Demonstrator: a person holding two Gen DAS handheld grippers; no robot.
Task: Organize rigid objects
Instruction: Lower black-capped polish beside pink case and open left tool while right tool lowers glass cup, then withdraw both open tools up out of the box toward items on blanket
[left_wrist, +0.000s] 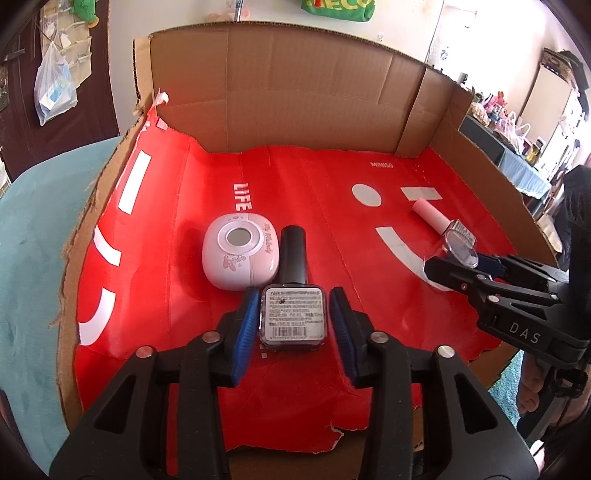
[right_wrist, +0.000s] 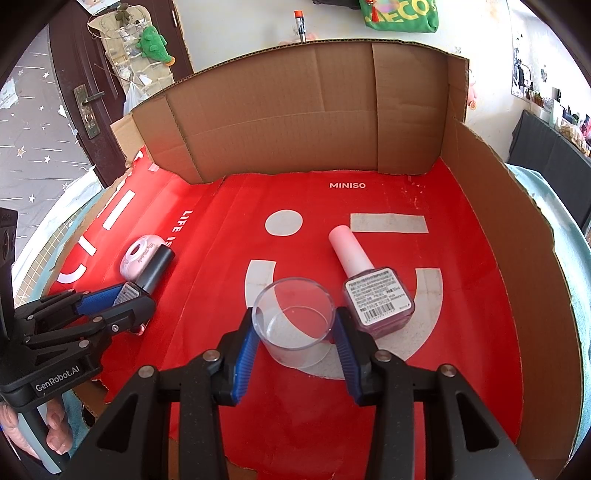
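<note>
While the left gripper (left_wrist: 294, 317) sits around the dark square nail polish bottle with a black cap (left_wrist: 293, 291), its blue pads have let go, with small gaps on both sides. This bottle lies on the red paper floor of the cardboard box (left_wrist: 314, 92), touching the small white rounded gadget (left_wrist: 240, 254). The right gripper (right_wrist: 294, 338) squeezes the clear plastic cup (right_wrist: 294, 317). Just beside it lies the pink nail polish bottle (right_wrist: 369, 291).
</note>
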